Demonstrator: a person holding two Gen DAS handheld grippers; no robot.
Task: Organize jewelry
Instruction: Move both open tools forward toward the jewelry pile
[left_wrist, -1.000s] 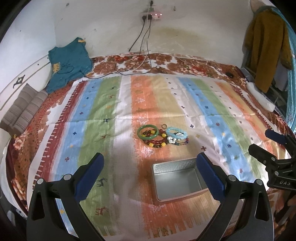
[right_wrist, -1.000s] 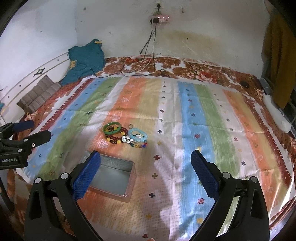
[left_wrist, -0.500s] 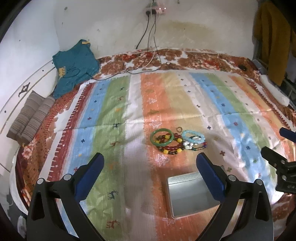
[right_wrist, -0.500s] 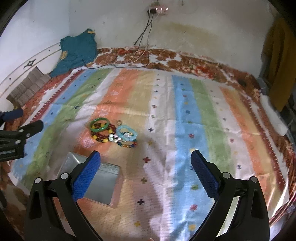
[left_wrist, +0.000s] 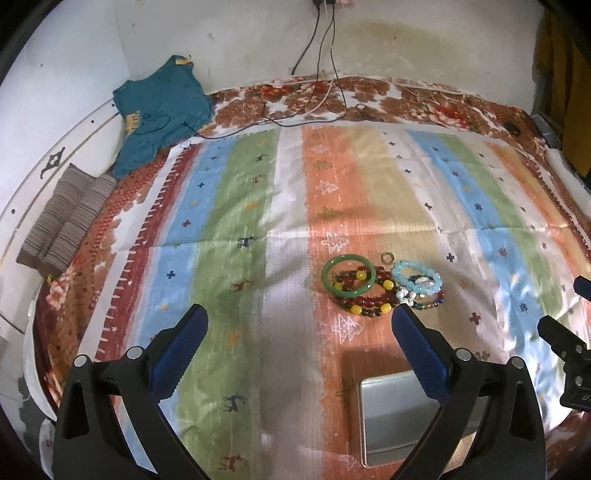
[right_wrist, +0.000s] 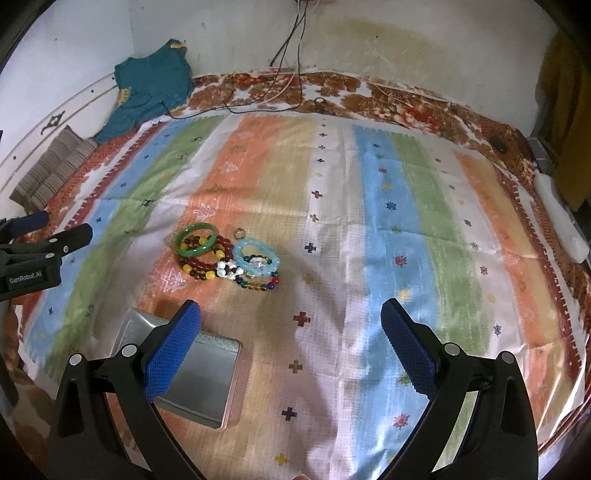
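A heap of jewelry lies on the striped cloth (left_wrist: 280, 229): a green bangle (left_wrist: 348, 276) (right_wrist: 195, 239), a red and yellow bead bracelet (left_wrist: 369, 301) (right_wrist: 201, 266), a light blue bead bracelet (left_wrist: 416, 277) (right_wrist: 256, 257), a dark multicolour bead string (right_wrist: 260, 282) and a small ring (left_wrist: 386, 257) (right_wrist: 239, 232). An empty metal tin (left_wrist: 395, 417) (right_wrist: 201, 376) sits nearer than the heap. My left gripper (left_wrist: 299, 321) is open above the cloth, short of the heap. My right gripper (right_wrist: 291, 315) is open, right of the heap, holding nothing.
A teal garment (left_wrist: 162, 110) and a striped folded cloth (left_wrist: 66, 218) lie at the far left by the wall. Cables (left_wrist: 321, 74) hang down onto the floral bedspread (left_wrist: 406, 99). A white object (right_wrist: 561, 218) lies along the right edge.
Both grippers have moved closer and lower toward the bed. The jewelry heap and tin now appear larger and nearer; the tin has slid toward the bottom of each view.
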